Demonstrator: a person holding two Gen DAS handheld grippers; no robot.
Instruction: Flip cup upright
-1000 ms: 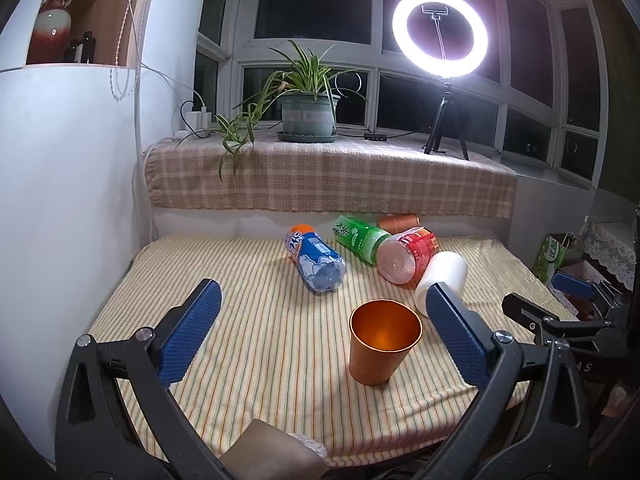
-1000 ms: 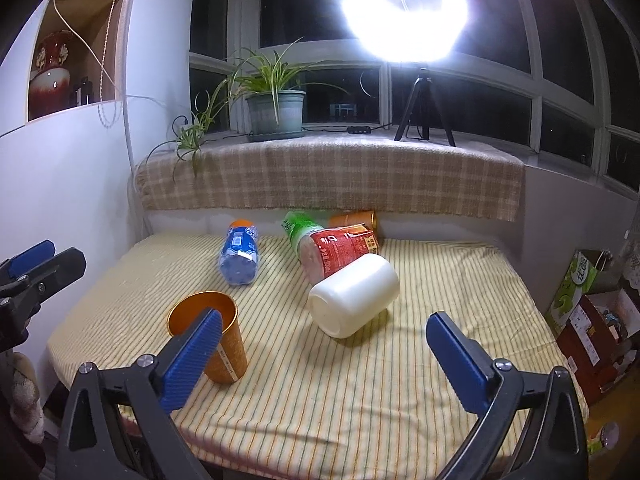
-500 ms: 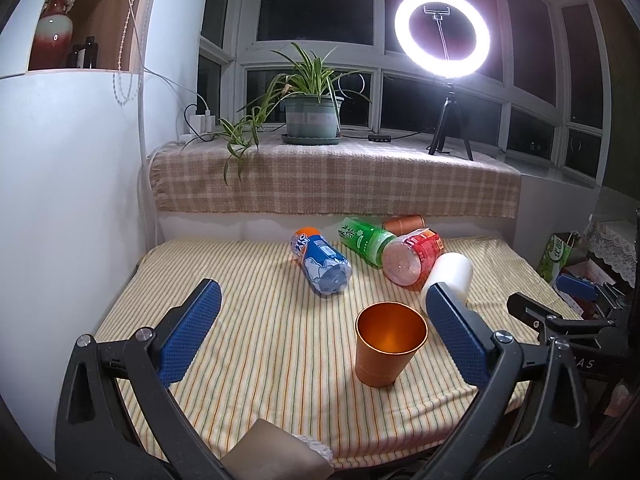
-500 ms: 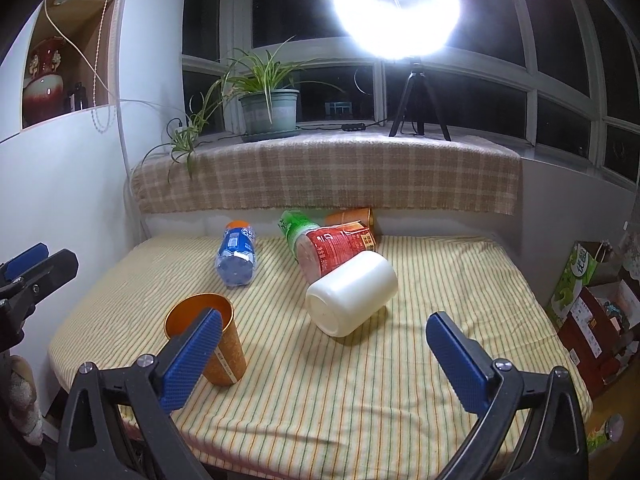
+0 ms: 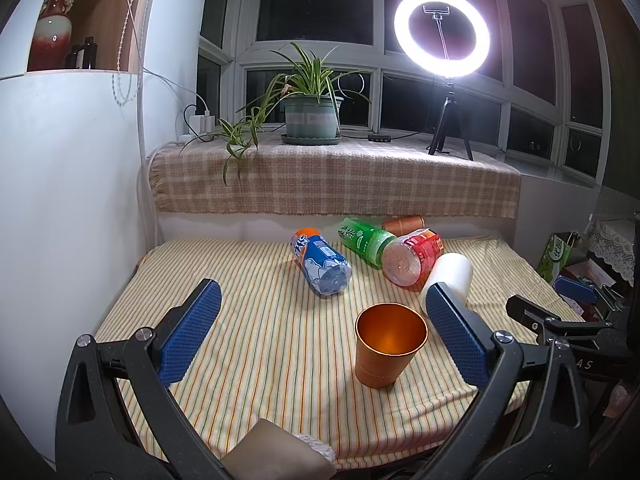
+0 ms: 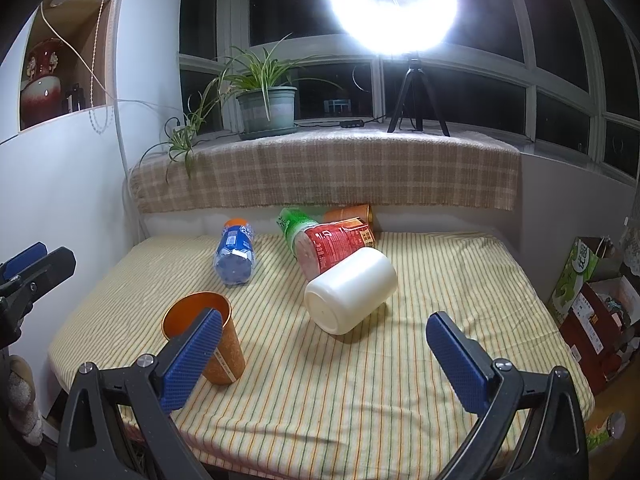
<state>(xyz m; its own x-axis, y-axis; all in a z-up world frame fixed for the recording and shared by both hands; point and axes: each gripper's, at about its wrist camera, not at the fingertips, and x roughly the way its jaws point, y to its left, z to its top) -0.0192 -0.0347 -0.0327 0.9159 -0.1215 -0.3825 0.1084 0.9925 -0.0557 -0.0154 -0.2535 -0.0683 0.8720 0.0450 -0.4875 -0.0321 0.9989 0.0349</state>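
An orange metal cup stands upright, mouth up, on the striped tablecloth near the front edge; it also shows in the right wrist view, partly behind a blue pad. A white cup lies on its side mid-table, its base toward the camera; it also shows in the left wrist view. My left gripper is open and empty, the orange cup between its pads but farther out. My right gripper is open and empty, in front of the white cup.
A blue bottle, a green bottle, a red bottle and an orange can lie toward the back. A potted plant and ring light stand on the sill. Boxes sit at the right.
Both grippers have drawn back slightly and stay open. The cups and bottles have not moved.
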